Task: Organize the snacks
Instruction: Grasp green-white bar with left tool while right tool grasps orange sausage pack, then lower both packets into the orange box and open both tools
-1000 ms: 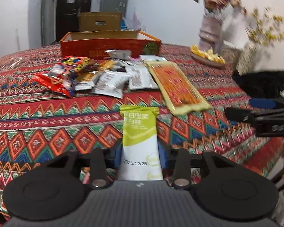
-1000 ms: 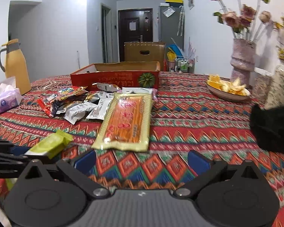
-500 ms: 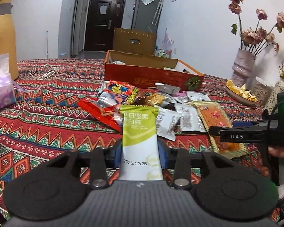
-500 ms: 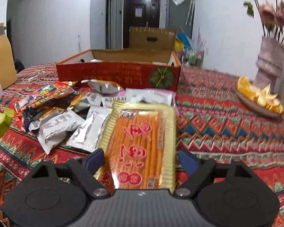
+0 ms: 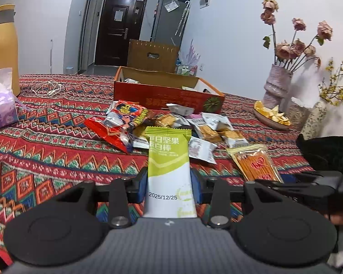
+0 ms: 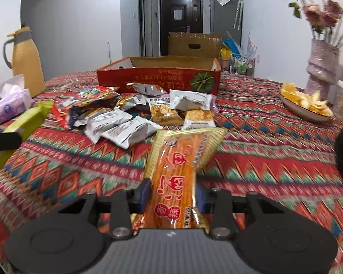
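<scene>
Left gripper (image 5: pixel 169 182) clamped on green-and-white bar (image 5: pixel 169 169), low centre of its frame, printed "2025/12/25" (Chinese characters above). Right gripper (image 6: pixel 171 194), jaws just closed, pinching the orange strip packet (image 6: pixel 173 178) at lower centre. Inside of red box (image 6: pixel 157 80) visible only from left wrist; yellow jug's handle (image 6: pixel 5 50) only from right wrist.

One green nut bar (image 5: pixel 168 159), one long orange snack pack (image 6: pixel 175 171), one red cardboard box (image 6: pixel 157 80), one yellow jug (image 6: pixel 26 61), one tissue pack (image 6: pixel 10 107), one fruit plate (image 6: pixel 305 110), one vase (image 6: pixel 321 68). The small packets (image 6: pixel 116 123) piled on the table overlap; their number is unclear.
</scene>
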Action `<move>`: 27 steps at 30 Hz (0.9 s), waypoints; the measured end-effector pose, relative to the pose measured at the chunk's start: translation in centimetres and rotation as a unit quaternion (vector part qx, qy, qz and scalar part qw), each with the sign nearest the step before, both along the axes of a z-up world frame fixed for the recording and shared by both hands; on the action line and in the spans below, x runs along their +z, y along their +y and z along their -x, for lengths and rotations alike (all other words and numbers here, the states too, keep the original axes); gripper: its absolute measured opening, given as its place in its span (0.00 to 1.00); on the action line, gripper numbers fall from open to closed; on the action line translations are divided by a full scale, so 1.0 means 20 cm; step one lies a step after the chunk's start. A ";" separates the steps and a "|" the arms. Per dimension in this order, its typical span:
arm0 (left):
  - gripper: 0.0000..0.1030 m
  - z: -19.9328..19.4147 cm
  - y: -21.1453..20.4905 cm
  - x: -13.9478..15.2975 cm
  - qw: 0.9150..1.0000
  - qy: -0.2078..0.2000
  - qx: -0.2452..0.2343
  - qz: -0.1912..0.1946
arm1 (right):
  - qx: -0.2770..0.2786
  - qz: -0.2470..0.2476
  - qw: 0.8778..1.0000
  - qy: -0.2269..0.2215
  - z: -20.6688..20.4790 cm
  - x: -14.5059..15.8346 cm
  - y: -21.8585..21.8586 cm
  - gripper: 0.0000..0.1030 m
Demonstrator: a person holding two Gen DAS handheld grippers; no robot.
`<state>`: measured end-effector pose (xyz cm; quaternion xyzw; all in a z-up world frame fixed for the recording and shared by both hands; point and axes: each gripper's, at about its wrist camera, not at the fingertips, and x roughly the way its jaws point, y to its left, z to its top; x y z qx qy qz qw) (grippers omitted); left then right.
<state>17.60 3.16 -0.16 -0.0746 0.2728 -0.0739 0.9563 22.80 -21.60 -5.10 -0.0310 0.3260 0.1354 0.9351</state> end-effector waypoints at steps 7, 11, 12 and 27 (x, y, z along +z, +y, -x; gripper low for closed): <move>0.37 0.13 -0.08 0.01 1.000 0.007 -0.015 0.007 | -0.003 -0.015 1.000 -0.017 0.33 0.08 -0.11 0.34; 0.37 0.16 -0.09 0.06 1.000 -0.006 -0.015 0.007 | -0.001 -0.027 0.999 -0.037 0.40 0.14 -0.14 0.34; 0.37 0.16 -0.09 0.07 1.000 -0.009 -0.014 0.007 | -0.001 -0.030 0.999 -0.042 0.40 0.16 -0.15 0.34; 0.37 -0.76 0.08 0.52 0.997 -0.079 0.018 0.004 | 0.057 -0.067 0.990 -0.113 -0.43 0.59 -0.11 0.34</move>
